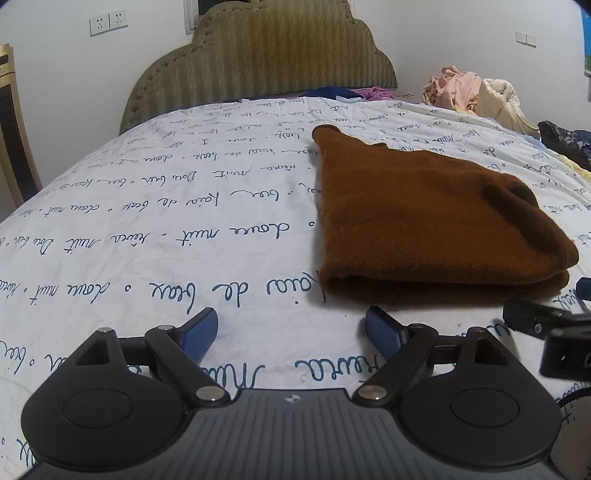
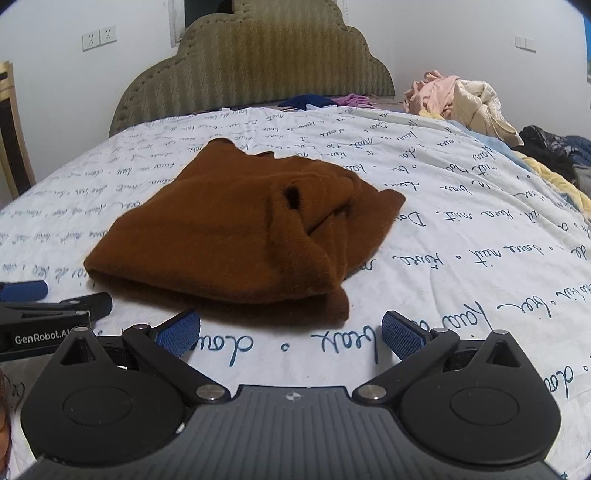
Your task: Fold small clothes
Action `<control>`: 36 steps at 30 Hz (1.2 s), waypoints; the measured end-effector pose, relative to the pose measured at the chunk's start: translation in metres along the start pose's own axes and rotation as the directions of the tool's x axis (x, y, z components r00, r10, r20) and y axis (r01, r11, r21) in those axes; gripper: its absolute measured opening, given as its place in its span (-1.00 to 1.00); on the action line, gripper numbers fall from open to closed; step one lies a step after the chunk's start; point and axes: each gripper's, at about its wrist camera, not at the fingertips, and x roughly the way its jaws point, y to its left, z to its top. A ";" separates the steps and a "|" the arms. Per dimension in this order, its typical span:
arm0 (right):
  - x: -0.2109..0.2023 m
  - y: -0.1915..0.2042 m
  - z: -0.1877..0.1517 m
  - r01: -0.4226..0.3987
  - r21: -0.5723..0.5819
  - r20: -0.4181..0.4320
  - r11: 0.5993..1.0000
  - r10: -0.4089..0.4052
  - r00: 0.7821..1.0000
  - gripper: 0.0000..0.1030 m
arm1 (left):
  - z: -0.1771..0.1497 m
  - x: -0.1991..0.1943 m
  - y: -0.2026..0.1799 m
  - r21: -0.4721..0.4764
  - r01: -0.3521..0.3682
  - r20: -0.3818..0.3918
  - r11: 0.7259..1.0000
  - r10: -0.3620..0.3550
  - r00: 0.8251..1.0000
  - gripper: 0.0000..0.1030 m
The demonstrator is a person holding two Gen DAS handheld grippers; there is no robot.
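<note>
Nearest the lens in the left wrist view, the left gripper (image 1: 291, 328) hovers low over the bedsheet (image 1: 147, 229), its blue-padded fingers (image 1: 201, 332) spread wide with nothing between them. In the right wrist view the right gripper (image 2: 291, 332) is likewise spread wide and empty, its blue pads (image 2: 404, 334) just short of the near edge of the brown garment (image 2: 229, 229).

The brown garment (image 1: 424, 221) lies folded on the white bedsheet (image 2: 461, 240), which is printed with blue handwriting. Its thick folded edge faces the grippers; a loose flap with a dark opening lies on its right part. In the left wrist view it sits ahead and to the right of the left gripper, apart from both pads. The right gripper (image 1: 546, 325) shows at the right edge there; the left gripper (image 2: 44, 314) shows at the left edge of the other view, marked "GenRobot.AI".

At the far end stands an olive padded headboard (image 1: 258, 62). A heap of pink and cream clothes (image 2: 458, 99) lies at the far right, with dark clothes (image 2: 550, 147) nearer along the right edge. Wall sockets (image 1: 108, 21) sit at the far left.
</note>
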 end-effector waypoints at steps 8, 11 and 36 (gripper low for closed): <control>0.008 0.000 -0.007 -0.008 -0.003 -0.021 1.000 0.008 1.000 1.00 | -0.003 0.003 0.001 -0.014 -0.025 -0.004 1.000 0.024 1.000 0.97; 0.008 -0.003 -0.008 -0.021 0.017 -0.014 1.000 0.021 1.000 1.00 | -0.004 0.003 -0.001 -0.003 -0.034 -0.002 0.999 0.034 0.999 0.98; 0.009 -0.004 -0.010 -0.032 0.035 -0.017 0.999 0.032 0.999 1.00 | -0.007 0.003 0.004 -0.019 -0.009 -0.011 1.000 0.009 1.000 1.00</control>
